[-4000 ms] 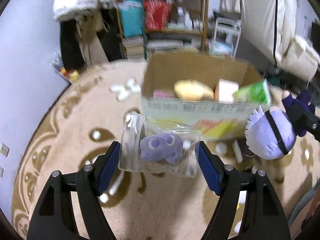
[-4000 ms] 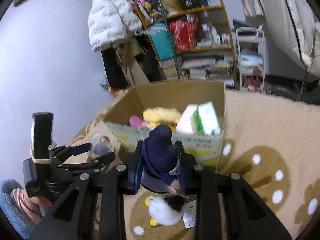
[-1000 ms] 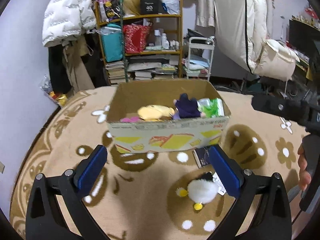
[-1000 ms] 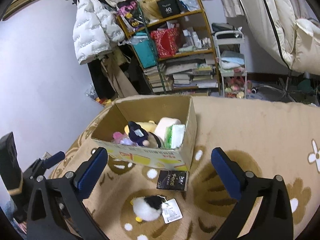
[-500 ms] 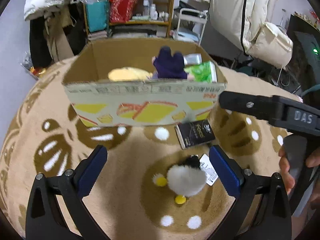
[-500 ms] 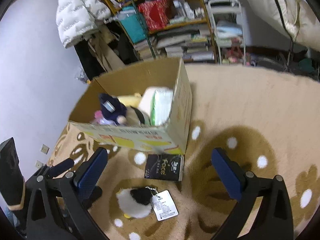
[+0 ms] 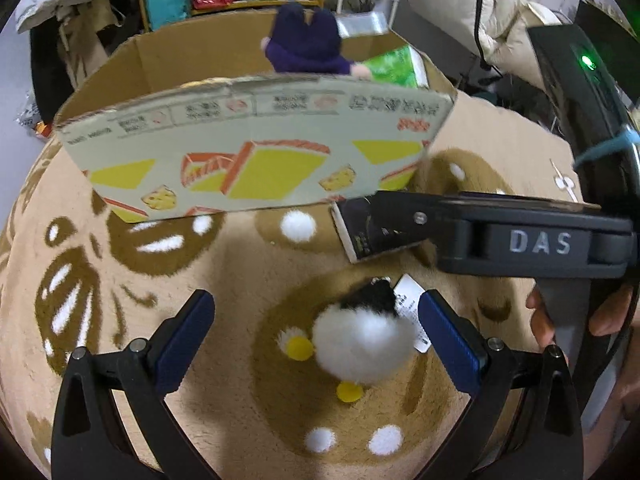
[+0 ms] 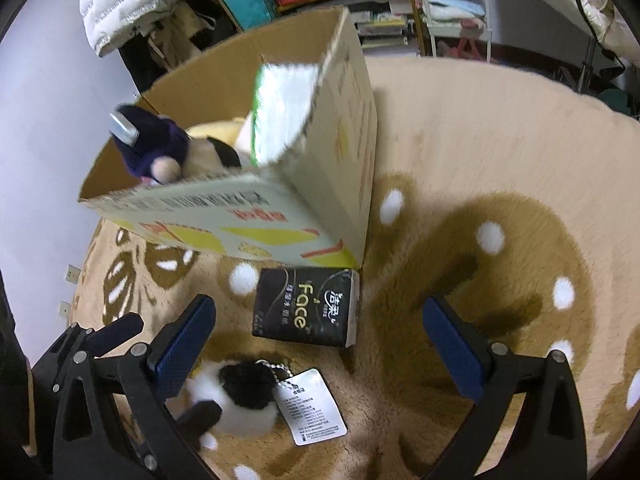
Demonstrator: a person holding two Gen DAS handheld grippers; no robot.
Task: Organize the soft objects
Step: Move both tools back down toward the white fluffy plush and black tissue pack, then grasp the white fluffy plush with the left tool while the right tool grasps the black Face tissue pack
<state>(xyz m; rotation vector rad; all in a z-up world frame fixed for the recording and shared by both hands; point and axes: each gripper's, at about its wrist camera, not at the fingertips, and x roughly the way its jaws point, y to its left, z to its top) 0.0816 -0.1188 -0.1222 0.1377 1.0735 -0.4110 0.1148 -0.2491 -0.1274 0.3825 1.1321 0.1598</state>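
Carpet [image 8: 460, 128] first: beige w/ brown patches and white dots, fills the floor, plenty of free pile to the right of the box. Cardboard box [image 7: 256, 168] sits on it, top open; inside a dark purple plush [image 7: 308, 46] pokes above the rim, green tissue pack [image 7: 394, 66] in the right corner, something yellow [image 8: 216, 132] behind. Black tissue pack [image 8: 306, 308] lies flat, touching the box's near bottom corner. White-and-black plush ball [image 7: 362, 338] w/ yellow bits and paper tag [image 8: 310, 406] rests on a brown patch, just in front. Left gripper [image 7: 316, 344] fingers wide apart, straddling the ball, not touching. Right gripper [image 8: 320, 344] also spread wide, over the black pack, empty.
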